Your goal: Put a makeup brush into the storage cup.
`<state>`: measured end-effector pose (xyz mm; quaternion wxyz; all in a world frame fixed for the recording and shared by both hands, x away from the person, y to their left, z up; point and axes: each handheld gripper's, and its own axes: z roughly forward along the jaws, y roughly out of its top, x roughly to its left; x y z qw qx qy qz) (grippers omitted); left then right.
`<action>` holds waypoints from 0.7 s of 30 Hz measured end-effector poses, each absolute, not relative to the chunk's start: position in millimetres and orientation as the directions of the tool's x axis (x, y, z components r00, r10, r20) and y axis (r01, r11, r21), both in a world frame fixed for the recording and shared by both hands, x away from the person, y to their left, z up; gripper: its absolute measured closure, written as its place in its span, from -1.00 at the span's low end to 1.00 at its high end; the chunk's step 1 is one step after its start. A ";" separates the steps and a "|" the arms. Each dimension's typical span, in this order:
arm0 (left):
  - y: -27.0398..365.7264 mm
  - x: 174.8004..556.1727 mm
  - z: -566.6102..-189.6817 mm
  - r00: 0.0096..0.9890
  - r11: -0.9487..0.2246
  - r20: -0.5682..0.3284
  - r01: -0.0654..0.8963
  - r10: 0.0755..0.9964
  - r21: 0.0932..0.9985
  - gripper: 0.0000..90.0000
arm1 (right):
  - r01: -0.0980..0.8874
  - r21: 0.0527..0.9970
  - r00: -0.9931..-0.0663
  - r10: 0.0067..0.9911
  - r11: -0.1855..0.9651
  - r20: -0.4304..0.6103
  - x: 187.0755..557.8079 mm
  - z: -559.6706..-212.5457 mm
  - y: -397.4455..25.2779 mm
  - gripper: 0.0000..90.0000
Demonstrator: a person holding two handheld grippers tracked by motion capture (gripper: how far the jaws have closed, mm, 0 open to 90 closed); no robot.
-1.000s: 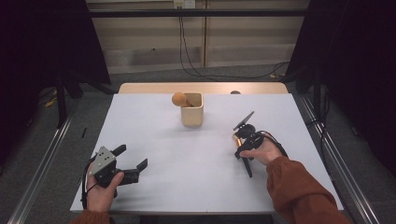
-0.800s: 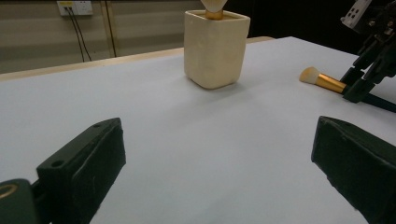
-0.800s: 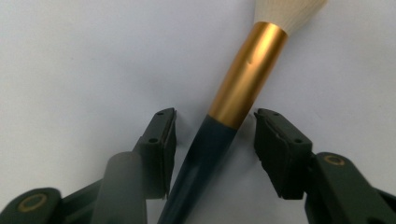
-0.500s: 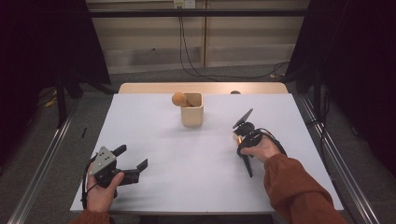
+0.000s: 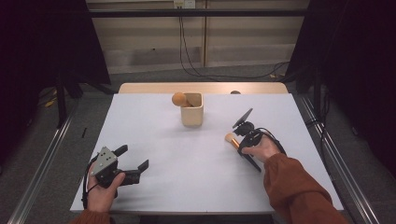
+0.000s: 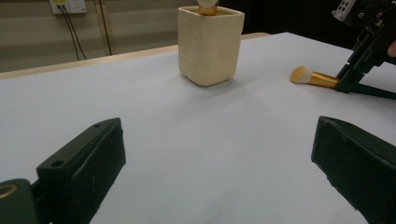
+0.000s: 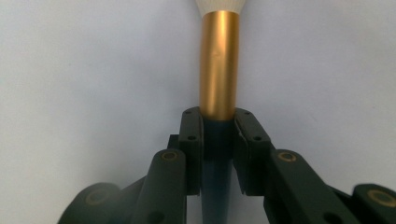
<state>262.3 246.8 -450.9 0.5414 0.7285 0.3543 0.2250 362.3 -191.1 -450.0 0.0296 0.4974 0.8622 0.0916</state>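
Observation:
A makeup brush [image 5: 230, 138] with a pale head, gold ferrule [image 7: 219, 65] and dark handle lies low over the white table [image 5: 196, 172], right of centre. My right gripper [image 5: 242, 144] is shut on it where the ferrule meets the handle, jaws pressed on both sides [image 7: 218, 128]. A cream square cup [image 5: 192, 112] stands at the back middle, with a second brush's orange head [image 5: 179, 99] poking out of it. My left gripper [image 5: 133, 157] rests at the front left, open, nothing between its jaws [image 6: 217, 163]. Ahead of it are the cup [image 6: 210, 44] and the held brush [image 6: 312, 77].
A wooden strip [image 5: 140, 88] runs along the table's far edge. Metal rails [image 5: 42, 158] flank the table on both sides, and cables [image 5: 187, 51] hang down the back wall. A black cable [image 5: 275, 140] loops from the right gripper.
My right gripper has shifted slightly left with the brush in it, so the brush head now shows clear of the hand. The left gripper has stayed put.

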 end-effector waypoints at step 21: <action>247.3 262.3 -451.0 0.642 -0.156 -0.063 0.278 0.764 0.948 -0.93 | 0.840 0.371 -0.456 0.886 0.396 0.085 351.5 -432.6 -215.7 0.68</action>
